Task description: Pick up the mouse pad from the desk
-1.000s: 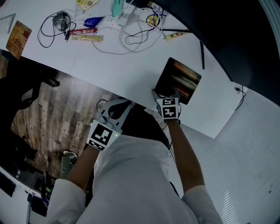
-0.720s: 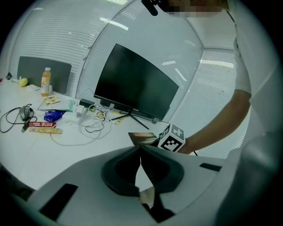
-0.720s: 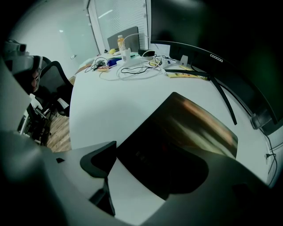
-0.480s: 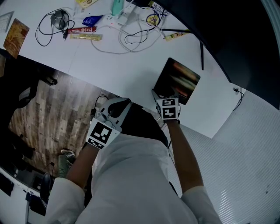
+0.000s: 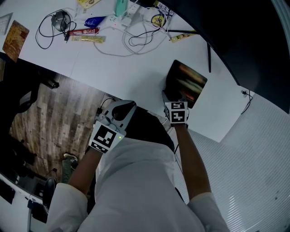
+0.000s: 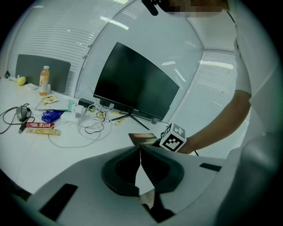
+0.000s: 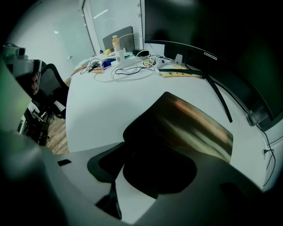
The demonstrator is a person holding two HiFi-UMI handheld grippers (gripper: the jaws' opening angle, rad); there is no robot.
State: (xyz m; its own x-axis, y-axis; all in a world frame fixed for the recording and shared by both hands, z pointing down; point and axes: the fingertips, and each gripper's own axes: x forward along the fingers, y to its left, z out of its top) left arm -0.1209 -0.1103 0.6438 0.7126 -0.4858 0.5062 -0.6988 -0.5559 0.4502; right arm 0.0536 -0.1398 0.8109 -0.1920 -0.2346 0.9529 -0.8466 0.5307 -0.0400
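The mouse pad (image 5: pixel 186 80) is a dark rectangle with a blurred orange print, lying on the white desk (image 5: pixel 136 74) near its front edge. My right gripper (image 5: pixel 174 100) points steeply down at the pad's near edge. Its jaws are closing, and the right gripper view shows the near part of the mouse pad (image 7: pixel 194 126) between them, with my right gripper (image 7: pixel 152 165) not visibly pressing on it. My left gripper (image 5: pixel 118 112) hangs off the desk's front edge by the person's body. In its own view my left gripper (image 6: pixel 140 155) is shut on nothing, facing the mouse pad (image 6: pixel 142 138).
A dark monitor (image 5: pixel 240 27) with thin stand legs (image 5: pixel 209 56) stands behind the pad. Loose cables (image 5: pixel 131 41), snack packets (image 5: pixel 86 32) and a bottle (image 5: pixel 121 7) crowd the far left of the desk. Wooden floor (image 5: pixel 59 118) lies below the desk edge. An office chair (image 7: pixel 48 88) stands at the left.
The right gripper has edged forward over the pad's near edge and its jaws have narrowed. The left gripper has hardly moved.
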